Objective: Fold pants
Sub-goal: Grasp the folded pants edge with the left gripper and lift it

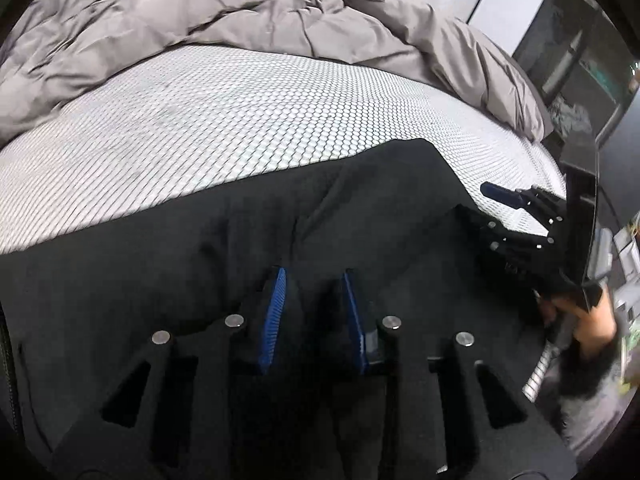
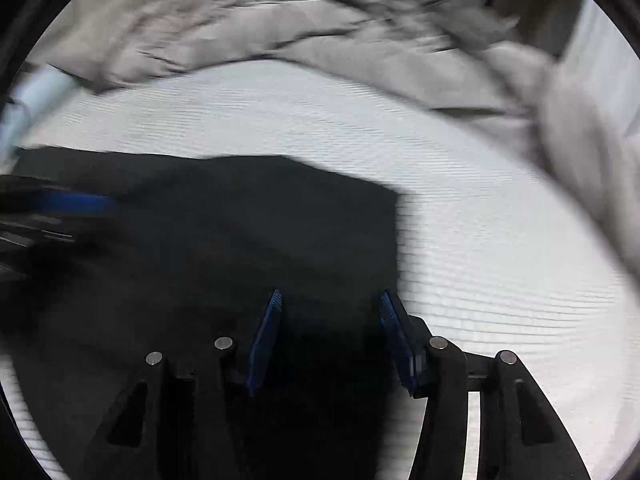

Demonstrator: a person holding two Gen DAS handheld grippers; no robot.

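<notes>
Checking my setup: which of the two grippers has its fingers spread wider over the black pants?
The right gripper: its blue pads stand clearly farther apart than those of the left gripper, above the pants.

Rumpled grey duvet (image 1: 192,28) heaped at far side of white textured mattress (image 1: 224,120).

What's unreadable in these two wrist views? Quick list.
- Black fabric pants: near part runs under the left tongs and off the bottom edge of the left wrist view; fold state unclear.
- Right tongs: black pants against black fingers, so grip cannot be told.
- Crumpled grey duvet: motion-blurred in the right wrist view.
- Shelf clutter: too small, at the fisheye rim.
</notes>
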